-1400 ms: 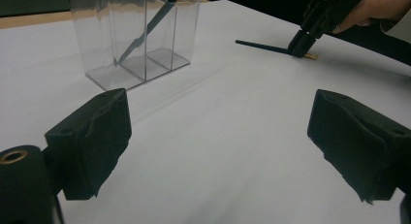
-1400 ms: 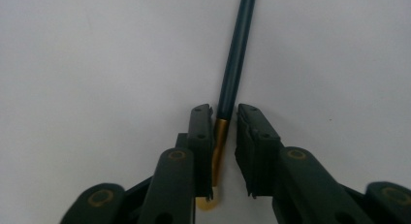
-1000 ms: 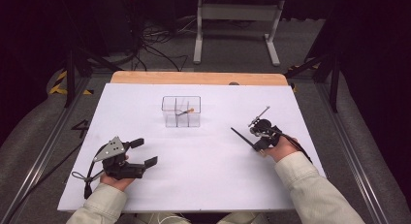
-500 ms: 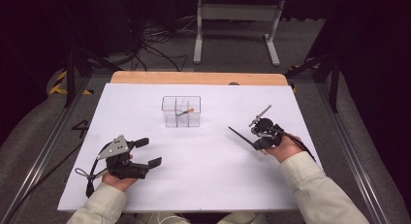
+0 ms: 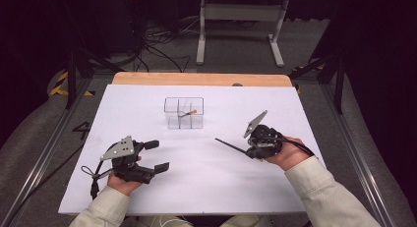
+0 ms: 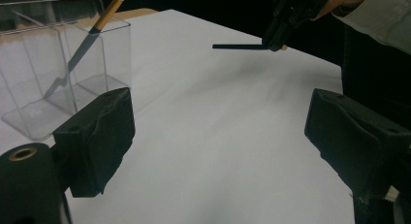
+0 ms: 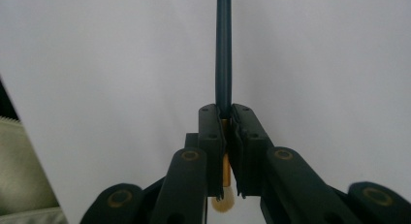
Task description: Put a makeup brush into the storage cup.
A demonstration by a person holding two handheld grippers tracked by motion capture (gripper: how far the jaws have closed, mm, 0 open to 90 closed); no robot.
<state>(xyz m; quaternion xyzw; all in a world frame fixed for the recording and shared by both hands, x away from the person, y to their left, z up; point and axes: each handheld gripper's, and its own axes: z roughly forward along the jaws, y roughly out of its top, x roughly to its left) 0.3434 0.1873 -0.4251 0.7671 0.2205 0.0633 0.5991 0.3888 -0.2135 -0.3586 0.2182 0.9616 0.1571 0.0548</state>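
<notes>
While right gripper (image 5: 244, 147) clamps dark-handled paintbrush (image 5: 230, 145) at centre-right of high view, handle pointing left above white table (image 5: 206, 183), bristles behind jaws. Left gripper (image 5: 156, 156) lower left, jaws wide apart, empty. Clear divided organizer (image 5: 184, 113) upper centre holds second brush (image 5: 187, 112).

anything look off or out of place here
Nothing stands out. One brush leans inside the clear box, and the right hand-held gripper grips a second brush clear of the white table. No spill or damage shows.
</notes>
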